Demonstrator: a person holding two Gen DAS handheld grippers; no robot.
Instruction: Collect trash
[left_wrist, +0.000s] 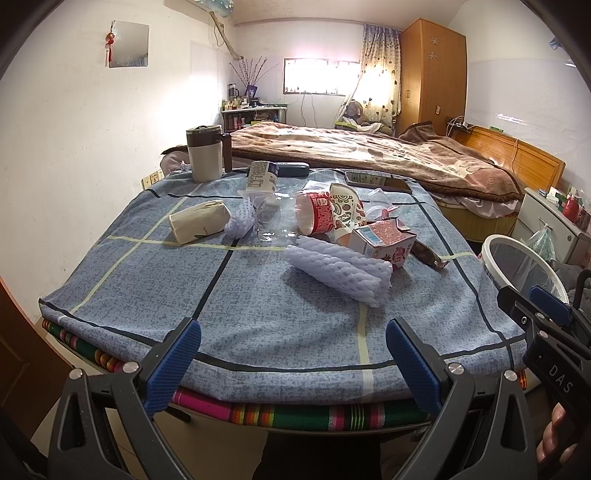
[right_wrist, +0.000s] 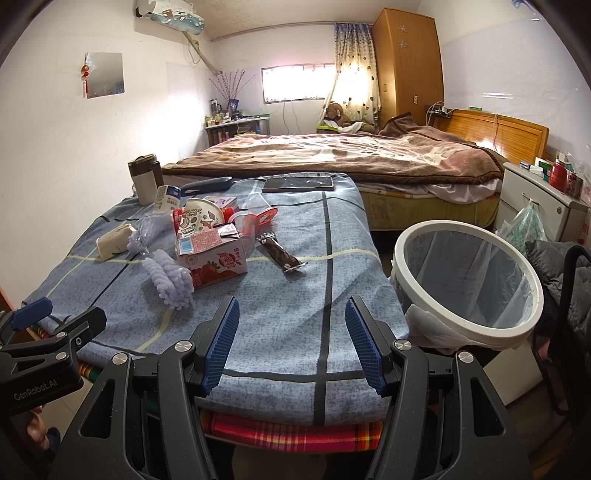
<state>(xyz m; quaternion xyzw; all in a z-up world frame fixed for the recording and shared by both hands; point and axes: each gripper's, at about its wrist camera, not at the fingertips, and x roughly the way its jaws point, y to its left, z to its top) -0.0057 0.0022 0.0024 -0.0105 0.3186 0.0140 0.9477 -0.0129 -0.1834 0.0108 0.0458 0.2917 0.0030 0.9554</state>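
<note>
Hovering at the near edge of the table (left_wrist: 110, 295), both grippers are spread wide with nothing between their blue pads: the left gripper (left_wrist: 293, 363) sits over the near edge of the blue checked cloth, and the right gripper (right_wrist: 291, 341) hangs likewise over the near edge, toward the table's right side. Taking the strawberry milk carton (right_wrist: 214, 258) as the landmark, the trash is gathered around it in the middle of the table: a lavender foam fruit net (right_wrist: 168, 278) lies touching its near left side, a brown snack wrapper (right_wrist: 280, 253) lies just to its right on the bare cloth, and a patterned paper cup (right_wrist: 199, 218) lies tipped just behind it, next to a crushed clear bottle with a red label (left_wrist: 314, 214). Farther left of the carton lie a second foam net (left_wrist: 240, 221) and a cream tissue pack (left_wrist: 199, 221). Well behind the carton, along the table's far edge, stand a brown-and-white mug (left_wrist: 205, 153) and a small white bottle (left_wrist: 260, 175), with a dark phone (right_wrist: 297, 183) lying flat. Off the table's right edge, well right of the carton, stands the white-rimmed trash bin (right_wrist: 469, 326) with a clear liner.
</note>
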